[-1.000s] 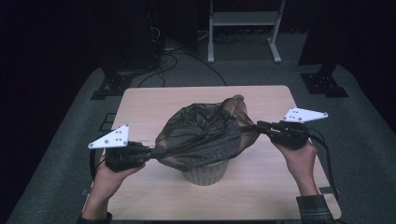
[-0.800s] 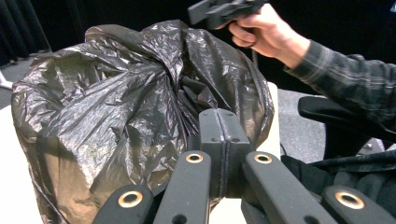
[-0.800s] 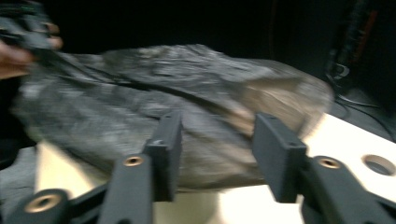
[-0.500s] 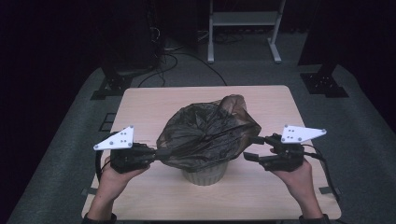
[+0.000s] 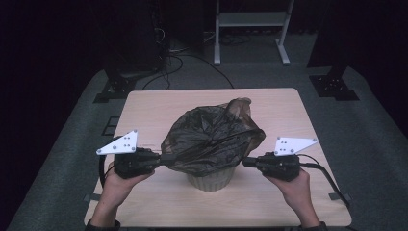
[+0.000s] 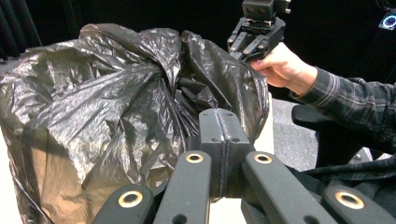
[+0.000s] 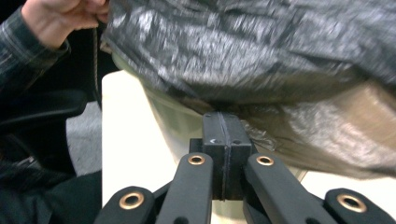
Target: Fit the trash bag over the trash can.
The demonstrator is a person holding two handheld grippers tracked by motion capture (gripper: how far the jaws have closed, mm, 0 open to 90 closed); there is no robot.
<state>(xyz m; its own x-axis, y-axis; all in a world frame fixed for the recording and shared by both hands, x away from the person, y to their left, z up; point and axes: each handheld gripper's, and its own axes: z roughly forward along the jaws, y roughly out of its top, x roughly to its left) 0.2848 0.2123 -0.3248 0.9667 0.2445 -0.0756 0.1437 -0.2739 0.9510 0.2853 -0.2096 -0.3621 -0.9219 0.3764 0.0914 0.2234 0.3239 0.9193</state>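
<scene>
A crumpled black bin bag [image 5: 211, 139] [image 6: 116, 102] [image 7: 261, 56] is draped over a small beige bin [image 5: 210, 179] [image 7: 173, 116] in the middle of the wooden table [image 5: 154, 106]. My left gripper [image 5: 163, 158] [image 6: 219, 135] is shut on the bag's left edge, and the film runs taut to its tips. At the bag's lower right edge, my right gripper [image 5: 246, 163] [image 7: 222, 133] has just been closing. Its jaws now meet, with the bag's hem at their tips and apparently pinched. The left gripper view shows that right gripper [image 6: 250, 44] beyond the bag.
Beyond the table stands a white metal frame [image 5: 250, 19], with cables [image 5: 183, 57] trailing over the grey floor. Black stand bases sit at the far left [image 5: 115, 89] and far right [image 5: 334, 84] corners. A hand in a plaid sleeve [image 6: 327, 88] holds each gripper.
The right gripper let go of the bag's upper right part, opened, moved down and nearer to me, and shut at the bag's lower edge. The left gripper stayed put.
</scene>
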